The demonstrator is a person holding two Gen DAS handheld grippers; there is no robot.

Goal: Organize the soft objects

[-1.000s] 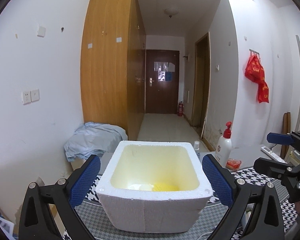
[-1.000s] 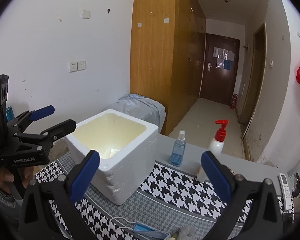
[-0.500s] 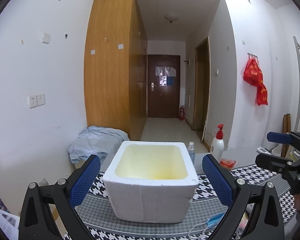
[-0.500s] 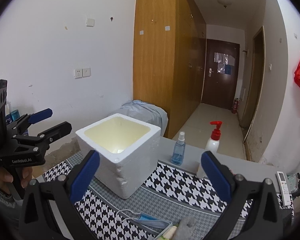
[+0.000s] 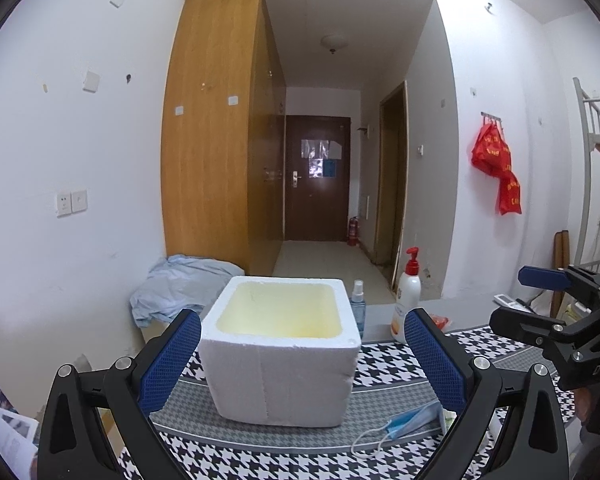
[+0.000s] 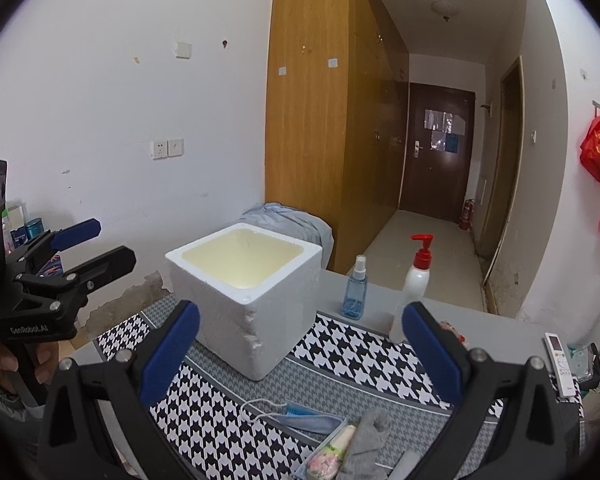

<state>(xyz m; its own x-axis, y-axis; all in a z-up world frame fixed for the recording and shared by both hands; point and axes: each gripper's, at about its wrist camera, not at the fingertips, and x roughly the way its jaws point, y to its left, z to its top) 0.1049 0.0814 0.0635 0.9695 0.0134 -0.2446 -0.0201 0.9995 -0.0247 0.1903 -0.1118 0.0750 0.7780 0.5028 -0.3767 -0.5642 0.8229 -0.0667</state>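
A white foam box (image 5: 278,354) with a yellowish inside stands on the houndstooth mat (image 5: 380,454); it also shows in the right wrist view (image 6: 244,296). A blue face mask (image 5: 410,424) lies right of the box, also in the right wrist view (image 6: 308,420). A grey sock (image 6: 366,446) and a floral packet (image 6: 328,454) lie at the near edge. My left gripper (image 5: 302,360) is open and empty in front of the box. My right gripper (image 6: 300,354) is open and empty above the mat.
A blue spray bottle (image 6: 355,290) and a red-pump lotion bottle (image 6: 414,286) stand behind the mat. A white remote (image 6: 558,362) lies at the right. A blue-grey cloth heap (image 5: 180,286) sits behind the box. Walls and a wooden wardrobe (image 5: 216,128) lie beyond.
Both grippers have pulled back and up from the box, so it looks smaller and its contents are out of sight. The mask, sock and packet have come into view.
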